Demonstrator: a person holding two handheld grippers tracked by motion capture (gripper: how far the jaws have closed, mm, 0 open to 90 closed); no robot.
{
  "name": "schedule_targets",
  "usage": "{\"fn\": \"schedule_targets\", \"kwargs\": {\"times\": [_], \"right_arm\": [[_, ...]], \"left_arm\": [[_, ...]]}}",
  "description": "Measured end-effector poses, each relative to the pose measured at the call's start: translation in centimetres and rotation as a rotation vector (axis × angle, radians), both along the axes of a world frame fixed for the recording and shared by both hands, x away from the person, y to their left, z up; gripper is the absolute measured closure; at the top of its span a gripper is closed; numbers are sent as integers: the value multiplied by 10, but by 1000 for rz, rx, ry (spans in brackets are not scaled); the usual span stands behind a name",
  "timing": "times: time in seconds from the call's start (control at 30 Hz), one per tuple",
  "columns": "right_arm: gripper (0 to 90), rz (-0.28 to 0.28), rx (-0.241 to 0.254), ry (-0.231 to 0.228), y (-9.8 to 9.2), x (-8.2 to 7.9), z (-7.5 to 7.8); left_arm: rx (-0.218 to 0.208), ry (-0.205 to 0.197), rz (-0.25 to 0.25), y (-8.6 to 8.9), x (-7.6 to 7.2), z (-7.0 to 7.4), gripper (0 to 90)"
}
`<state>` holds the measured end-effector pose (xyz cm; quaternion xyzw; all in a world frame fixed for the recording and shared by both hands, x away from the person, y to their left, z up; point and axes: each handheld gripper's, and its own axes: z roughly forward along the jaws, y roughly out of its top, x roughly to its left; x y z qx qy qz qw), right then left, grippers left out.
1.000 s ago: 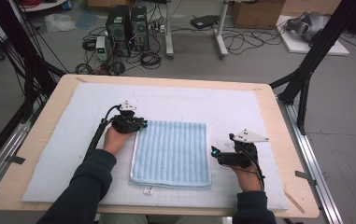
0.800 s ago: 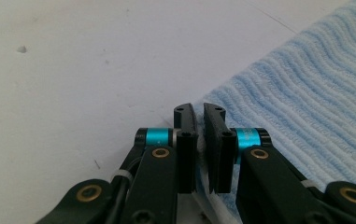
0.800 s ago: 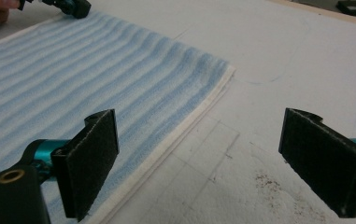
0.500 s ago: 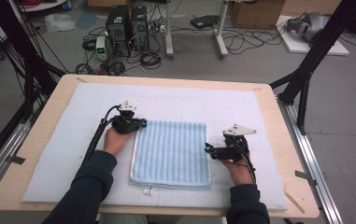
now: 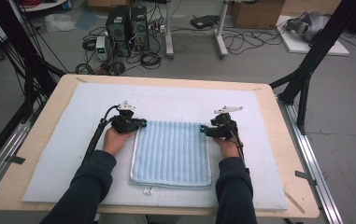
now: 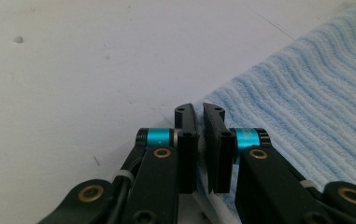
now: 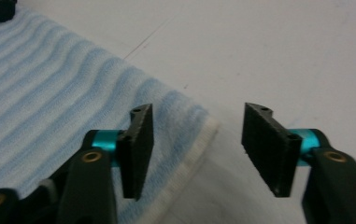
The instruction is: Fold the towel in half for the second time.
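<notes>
— Left gripper [image 6: 199,140] is pinched shut on the towel's [image 5: 172,151] far-left corner; right gripper [image 7: 196,151] gapes over the far-right corner.
— Towel lies flat, mid-mat [image 5: 63,154]?
— Yes. Looks like a fold starting. Next, I'd judge: lower the right, pinch the hem, lift both together.

Towel [image 6: 306,107] cut by frame edge — corner under jaws

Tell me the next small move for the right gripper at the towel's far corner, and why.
Probably lower it a little and close. The right gripper is open, its jaws straddling the far right corner of the towel without gripping it, while the left gripper looks shut on the opposite far corner. Both corners need holding before any lift or fold.
</notes>
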<state>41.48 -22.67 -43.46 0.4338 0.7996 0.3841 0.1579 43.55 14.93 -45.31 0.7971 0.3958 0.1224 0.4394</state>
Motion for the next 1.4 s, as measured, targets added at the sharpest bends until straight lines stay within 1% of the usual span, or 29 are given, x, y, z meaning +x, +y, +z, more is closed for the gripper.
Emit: {"fn": "schedule_targets", "kwargs": {"times": [0.07, 0.13, 0.17, 0.2, 0.23, 0.3, 0.37, 0.4, 0.47, 0.53, 0.6, 0.63, 0.67, 0.7, 0.73, 0.77, 0.8, 0.87, 0.9, 0.97, 1.03, 1.07, 1.1, 1.17, 1.2, 1.27, 1.3, 1.37, 1.4], "right_arm": [[510, 7, -5, 8, 5, 4, -3], [583, 11, -25, 25, 7, 6, -8], [624, 5, -21, 35, 7, 7, -10], [740, 4, 2, 34, 6, 7, -11], [782, 15, 21, 47, 6, 6, -11], [819, 22, -9, 31, 10, 5, -10], [830, 29, -51, 10, 13, 5, -9], [831, 26, -59, 1, 14, 4, -8], [835, 18, -62, -15, 13, 4, -7], [836, 9, -49, -22, 13, 4, -6], [836, 4, -52, -33, 13, 4, -6], [836, 4, -54, -45, 13, 3, -5], [836, -4, -52, -63, 14, 3, -3], [836, -9, -50, -86, 13, 4, -1], [836, -21, -41, -103, 13, 4, 2], [835, -33, -33, -130, 12, 4, 5], [835, -45, -10, -155, 11, 3, 8], [835, -54, 46, -173, 8, 0, 12], [834, -49, 62, -173, 7, -1, 13], [834, -36, 66, -184, 5, -6, 15], [833, -13, 86, -201, 2, -13, 16], [832, -4, 105, -195, 1, -16, 17], [833, 13, 107, -186, 1, -18, 19], [833, 40, 92, -196, 2, -25, 23], [833, 51, 86, -203, 3, -28, 27], [833, 72, 86, -222, 4, -35, 33], [833, 79, 86, -242, 4, -40, 35], [832, 96, 89, -248, 4, -48, 38], [832, 102, 89, -245, 4, -53, 37]], "left_arm": [[-2, 0, 0, 0, 0, 0, 841], [0, 1, -2, 0, 0, 0, 843], [0, 1, -2, 0, 0, 0, 843], [1, 0, -1, 0, 0, 0, 844], [0, 1, -3, 0, 0, 0, 844], [-1, 2, -3, 0, 0, 0, 846], [-4, 1, -6, 1, 0, 0, 847], [-12, 2, -5, 1, 0, 0, 848], [-10, -5, -4, 1, -1, 1, 850], [-13, -6, -1, 2, -1, 1, 852], [-50, 8, 21, 5, 1, 1, 855], [-84, 12, 34, 8, 2, 2, 856], [-117, -3, 45, 10, 3, 5, 856], [-144, -32, 52, 11, 3, 9, 856], [-159, -66, 48, 11, 4, 14, 856], [-165, -92, 45, 11, 4, 20, 856], [-167, -114, 40, 12, 3, 26, 856], [-184, -128, 23, 12, -2, 33, 855], [-188, -132, 8, 12, -5, 34, 855], [-204, -139, 2, 16, -12, 33, 855], [-226, -132, 2, 20, -18, 31, 855], [-233, -135, 1, 21, -21, 30, 855], [-241, -138, -2, 22, -25, 29, 855], [-254, -137, -14, 25, -33, 27, 855], [-255, -142, -22, 27, -37, 26, 855], [-275, -146, -25, 31, -45, 26, 854], [-281, -149, -32, 33, -48, 27, 855], [-291, -164, -38, 35, -55, 28, 854], [-299, -163, -46, 35, -59, 29, 855]]}}
